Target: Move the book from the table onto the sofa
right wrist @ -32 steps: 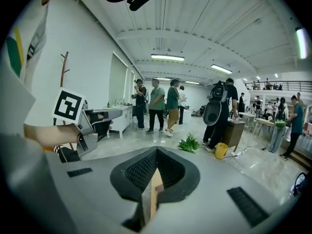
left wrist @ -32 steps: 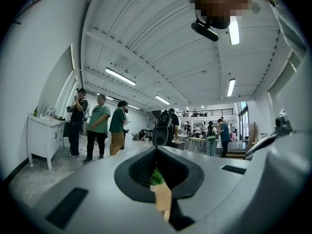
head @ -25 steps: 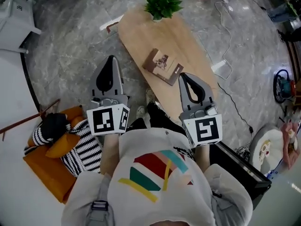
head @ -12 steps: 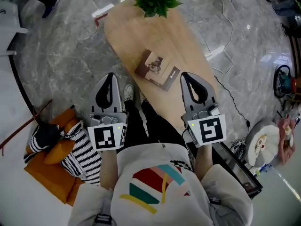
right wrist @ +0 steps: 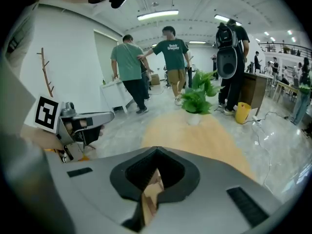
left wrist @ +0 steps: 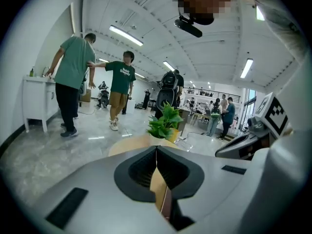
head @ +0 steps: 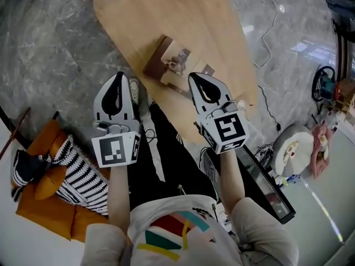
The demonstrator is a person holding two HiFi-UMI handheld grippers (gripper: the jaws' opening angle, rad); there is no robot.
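While the book lies flat near the front edge of the desk, the left gripper and right gripper hang close by, jaws pressed together and empty; thin, stiff and likely light, it should pinch best along one free edge.

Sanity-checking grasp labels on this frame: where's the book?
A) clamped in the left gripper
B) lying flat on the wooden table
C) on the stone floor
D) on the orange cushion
B: the book lies flat on the wooden table, just ahead of the right gripper. That gripper and the left gripper both have their jaws together with nothing between them.
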